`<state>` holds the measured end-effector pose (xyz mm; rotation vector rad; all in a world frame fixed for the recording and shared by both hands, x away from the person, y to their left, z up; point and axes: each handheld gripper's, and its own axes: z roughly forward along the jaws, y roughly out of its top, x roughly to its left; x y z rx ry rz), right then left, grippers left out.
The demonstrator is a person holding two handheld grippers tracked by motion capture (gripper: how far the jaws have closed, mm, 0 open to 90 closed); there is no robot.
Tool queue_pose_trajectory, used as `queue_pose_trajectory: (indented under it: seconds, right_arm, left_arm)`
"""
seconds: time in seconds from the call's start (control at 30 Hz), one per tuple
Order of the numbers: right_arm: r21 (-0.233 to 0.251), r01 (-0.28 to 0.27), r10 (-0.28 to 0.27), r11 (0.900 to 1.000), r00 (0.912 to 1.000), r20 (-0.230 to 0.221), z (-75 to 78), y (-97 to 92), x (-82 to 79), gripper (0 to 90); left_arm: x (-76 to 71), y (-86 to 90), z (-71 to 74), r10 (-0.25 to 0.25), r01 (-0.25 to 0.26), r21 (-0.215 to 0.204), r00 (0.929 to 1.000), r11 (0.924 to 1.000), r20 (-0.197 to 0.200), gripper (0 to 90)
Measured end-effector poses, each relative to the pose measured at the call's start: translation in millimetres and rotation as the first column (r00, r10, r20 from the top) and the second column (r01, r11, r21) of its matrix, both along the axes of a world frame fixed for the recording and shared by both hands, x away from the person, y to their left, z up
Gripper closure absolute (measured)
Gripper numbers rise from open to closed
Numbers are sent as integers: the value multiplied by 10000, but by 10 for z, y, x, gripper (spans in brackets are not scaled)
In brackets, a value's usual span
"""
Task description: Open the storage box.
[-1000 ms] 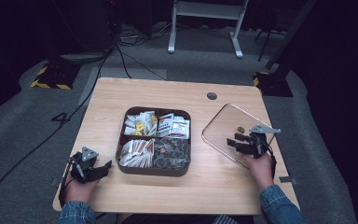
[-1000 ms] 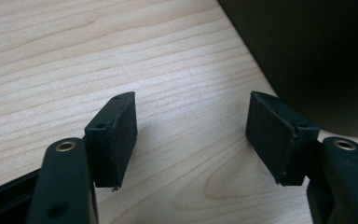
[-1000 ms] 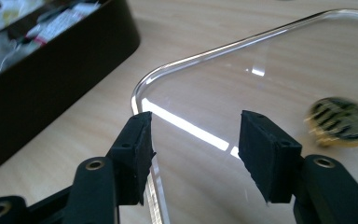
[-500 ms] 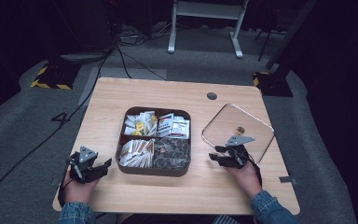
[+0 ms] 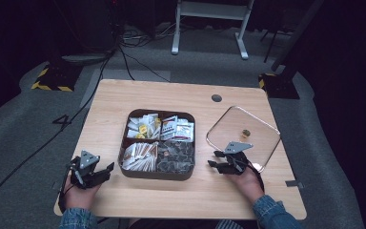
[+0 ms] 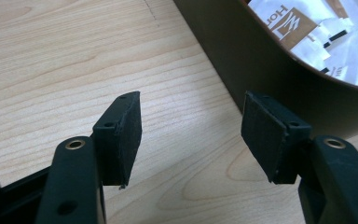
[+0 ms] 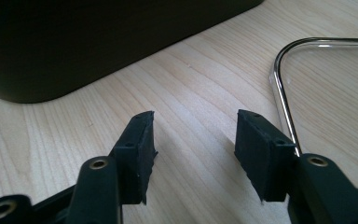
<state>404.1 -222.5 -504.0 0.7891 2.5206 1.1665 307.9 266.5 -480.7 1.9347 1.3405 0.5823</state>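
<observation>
Glass lid (image 5: 248,132) flat on table (image 5: 171,98), right gripper (image 5: 219,164) beside its edge, fingers just opening, empty; left gripper (image 5: 106,172) fingers apart, empty

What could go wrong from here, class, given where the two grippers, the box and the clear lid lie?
1. The right gripper, jaws just opened and empty, sits beside the clear square glass lid; a nudge might slide it toward the wooden table's right edge.
2. The left gripper, open, lies close to the dark brown compartment box; it could bump the box and scatter the paper sachets.
</observation>
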Motion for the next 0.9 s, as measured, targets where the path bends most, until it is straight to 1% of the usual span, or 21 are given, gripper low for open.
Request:
queue_pose_trajectory:
  seconds: [0.1, 0.2, 0.27, 0.33, 0.4, 0.43, 0.47, 0.5, 0.57, 0.63, 0.7, 0.8, 0.83, 0.87, 0.9]
  right_arm:
    - [-8, -26, 26, 10000, 10000, 0, 0, 5, 1, 458]
    - [-19, -78, 77, 10000, 10000, -7, -1, 7, -1, 445]
    - [-17, -84, 84, 10000, 10000, -8, -1, 8, -1, 444]
    - [-5, -117, 117, 9999, 9999, -15, -2, 8, 0, 440]
    - [12, -134, 134, 9999, 9999, -38, -2, 7, 2, 441]
    - [16, -132, 132, 9999, 9999, -38, -2, 7, 2, 441]
    - [16, -132, 132, 9999, 9999, -38, -2, 7, 2, 441]
    - [12, -134, 134, 9999, 9999, -37, -2, 7, 2, 441]
    - [13, -131, 131, 9999, 9999, -35, -2, 7, 2, 441]
    - [14, -135, 135, 9999, 9999, -30, -2, 8, 3, 441]
    - [10, -137, 137, 9999, 9999, -24, -3, 8, 4, 441]
    - [8, -130, 130, 9999, 9999, -16, -3, 8, 5, 441]
    - [7, -128, 129, 9999, 9999, -15, -2, 8, 4, 441]
    - [7, -128, 129, 9999, 9999, -15, -2, 8, 4, 441]
    - [7, -133, 133, 9999, 9999, -23, -3, 9, 4, 441]
  left_arm:
    - [-3, -6, 55, 64, -60, -230, 9998, 9997, 175, 385]
    - [12, -32, 107, 49, -40, -311, 9995, 9995, 313, 386]
    - [23, -53, 142, 76, -68, -256, 9994, 9996, 338, 386]
    - [29, -69, 181, 230, -223, -308, 9995, 9993, 216, 391]
    - [20, -74, 228, 343, -325, -653, 9991, 9973, 260, 394]
    - [12, -71, 281, 409, -377, -923, 9986, 9950, 330, 397]
    - [12, -71, 281, 409, -377, -923, 9986, 9950, 330, 397]
    - [4, -72, 321, 441, -394, -1040, 9981, 9938, 427, 397]
    - [-8, -78, 373, 376, -324, -1107, 9982, 9933, 461, 407]
    - [-9, -91, 430, 385, -327, -973, 9976, 9947, 580, 431]
    - [-1, -90, 450, 384, -325, -982, 9975, 9946, 586, 437]
    - [27, -93, 518, 386, -305, -1193, 9970, 9924, 664, 450]
    - [40, -106, 558, 303, -206, -1214, 9965, 9924, 783, 451]
    - [40, -106, 558, 303, -206, -1214, 9965, 9924, 783, 450]
    - [44, -122, 582, 204, -89, -1279, 9959, 9917, 886, 450]
